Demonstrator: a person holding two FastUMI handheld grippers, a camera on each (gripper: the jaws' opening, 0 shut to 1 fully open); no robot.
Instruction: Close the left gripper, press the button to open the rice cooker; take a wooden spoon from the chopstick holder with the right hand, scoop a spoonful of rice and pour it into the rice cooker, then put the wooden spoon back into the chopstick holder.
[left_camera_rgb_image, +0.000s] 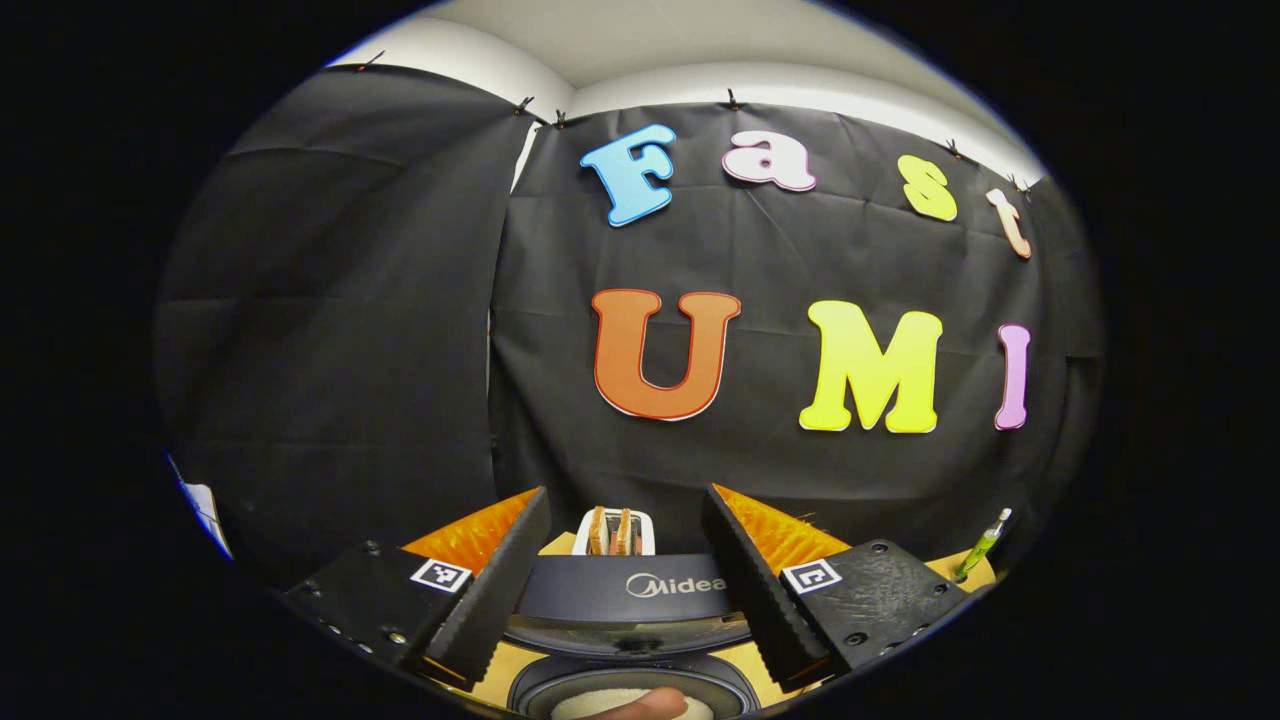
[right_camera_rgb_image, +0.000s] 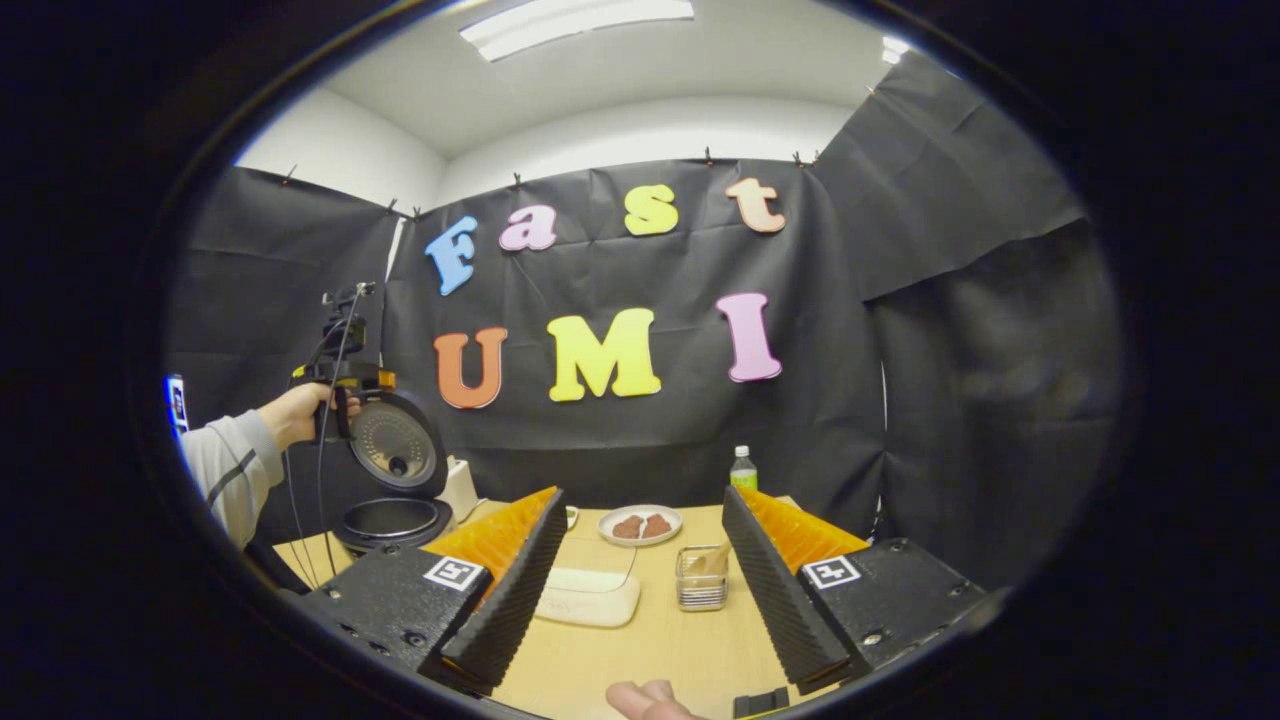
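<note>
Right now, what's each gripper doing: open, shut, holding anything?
Left gripper: open, nothing held, above the open rice cooker.
Right gripper: open, nothing held, facing the chopstick holder on the table.

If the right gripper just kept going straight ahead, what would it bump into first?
Probably the small holder on the table, lying between the open right gripper's fingers. The white rice dish sits slightly left of that line. Depth is hard to judge.

Rice cooker (right_camera_rgb_image: 392, 480) lid up; chopstick holder (right_camera_rgb_image: 701, 578) between the parted jaws.
</note>
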